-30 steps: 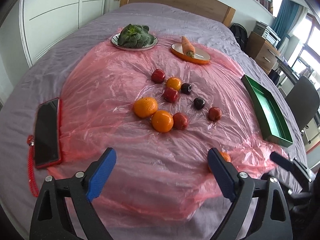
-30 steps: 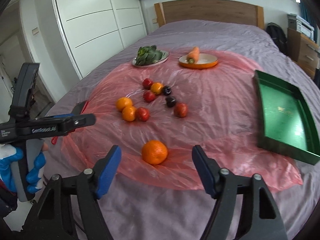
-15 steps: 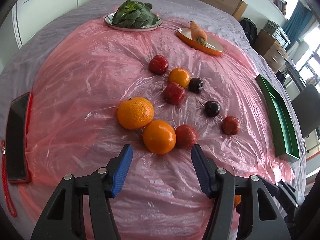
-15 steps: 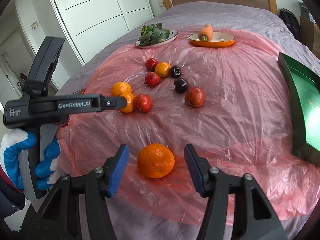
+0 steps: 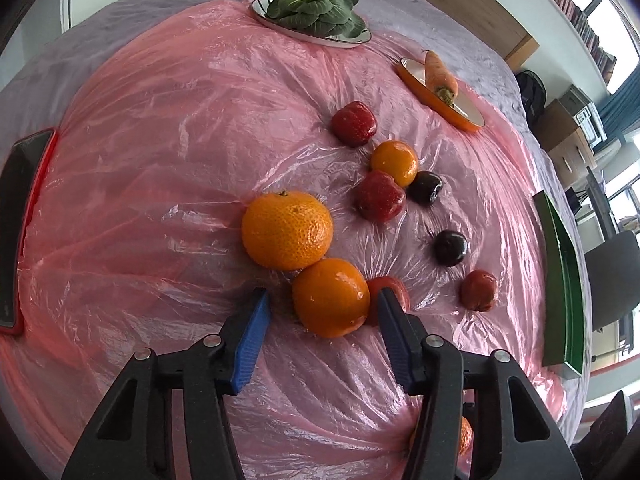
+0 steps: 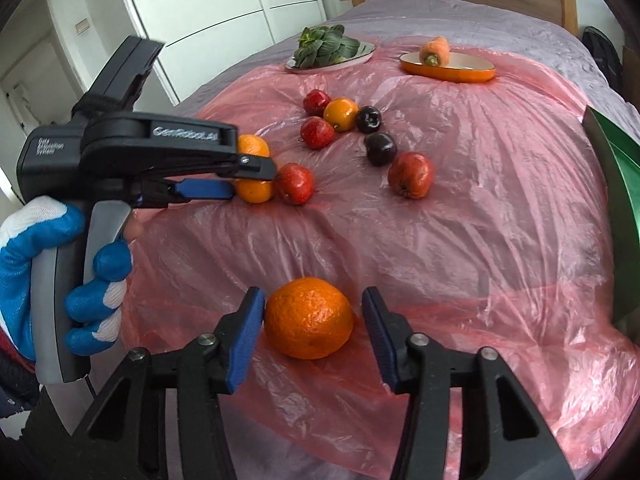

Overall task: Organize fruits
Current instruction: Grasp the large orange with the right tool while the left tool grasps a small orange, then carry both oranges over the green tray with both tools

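— What is the left hand-held gripper (image 5: 322,306) at?

— A glossy, smooth-skinned orange (image 5: 330,298) lies between its blue ribbed pads, on the crinkled pink plastic sheet (image 5: 160,140) that covers the bed (image 6: 460,16). The jaws stand apart, released; the right pad is just beside the fruit, the left one has a gap. A bigger, pebbly tangerine (image 5: 287,230) touches that orange on the far side, and a red fruit (image 5: 390,286) sits against it, partly behind the right pad.

— And the other one?

— The right hand-held gripper (image 6: 312,320) straddles a lone dimpled orange (image 6: 309,318) near the foot edge of the sheet, well apart from the rest. It is released too; the left pad is almost on the skin, the right pad clear of it. I cannot tell whether the left pad touches.

— The rest of the fruit?

— Clustered mid-sheet: two more red ones (image 5: 353,123) (image 5: 380,196), a small orange (image 5: 394,162), two dark shiny plums (image 5: 425,187) (image 5: 450,247) and a dull red fruit (image 5: 478,290) towards the right edge.

— Where could they go?

— A green tray (image 5: 562,280) lies along the right edge of the bed. Towards the headboard, leafy greens (image 5: 316,0) on a plate and a carrot (image 5: 440,76) in an orange oval dish (image 5: 460,118). A red-cased phone (image 5: 16,216) lies at the left edge.
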`<state>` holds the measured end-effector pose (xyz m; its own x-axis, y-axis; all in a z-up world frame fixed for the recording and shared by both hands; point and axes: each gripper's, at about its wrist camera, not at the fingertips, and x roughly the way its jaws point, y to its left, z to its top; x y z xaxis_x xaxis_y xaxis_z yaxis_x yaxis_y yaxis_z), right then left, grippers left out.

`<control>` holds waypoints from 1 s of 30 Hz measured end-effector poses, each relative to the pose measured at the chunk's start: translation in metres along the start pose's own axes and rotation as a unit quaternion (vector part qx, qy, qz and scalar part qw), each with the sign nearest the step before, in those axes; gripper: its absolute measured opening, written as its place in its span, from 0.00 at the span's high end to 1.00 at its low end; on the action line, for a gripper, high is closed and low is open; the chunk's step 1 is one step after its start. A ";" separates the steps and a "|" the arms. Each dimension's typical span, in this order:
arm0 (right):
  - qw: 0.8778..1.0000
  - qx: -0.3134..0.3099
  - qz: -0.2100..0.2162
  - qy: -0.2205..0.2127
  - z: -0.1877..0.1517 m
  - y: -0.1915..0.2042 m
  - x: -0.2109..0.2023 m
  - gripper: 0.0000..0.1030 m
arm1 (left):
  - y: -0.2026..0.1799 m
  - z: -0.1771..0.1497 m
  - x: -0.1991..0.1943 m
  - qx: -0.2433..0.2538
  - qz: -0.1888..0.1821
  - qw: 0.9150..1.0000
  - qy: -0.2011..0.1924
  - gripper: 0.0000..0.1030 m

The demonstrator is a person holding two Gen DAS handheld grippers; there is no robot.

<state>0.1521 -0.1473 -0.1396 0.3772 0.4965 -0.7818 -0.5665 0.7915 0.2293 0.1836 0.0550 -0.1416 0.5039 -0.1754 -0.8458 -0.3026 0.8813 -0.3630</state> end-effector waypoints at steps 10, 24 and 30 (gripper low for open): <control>1.000 -0.022 0.011 0.008 -0.006 0.005 0.009 0.17 | 0.000 -0.010 0.002 0.019 -0.028 0.999 -0.001 0.60; 1.000 -0.004 0.016 0.003 -0.004 0.004 0.001 0.19 | 0.012 -0.013 -0.019 0.010 -0.067 0.998 -0.005 0.68; 1.000 0.007 0.010 0.000 -0.004 0.006 -0.009 0.19 | 0.016 -0.022 -0.035 0.018 -0.063 0.998 -0.007 0.68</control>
<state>0.1420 -0.1487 -0.1335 0.3658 0.5133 -0.7764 -0.5640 0.7858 0.2537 0.1435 0.0659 -0.1261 0.5469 -0.2795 -0.7892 -0.2073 0.8681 -0.4511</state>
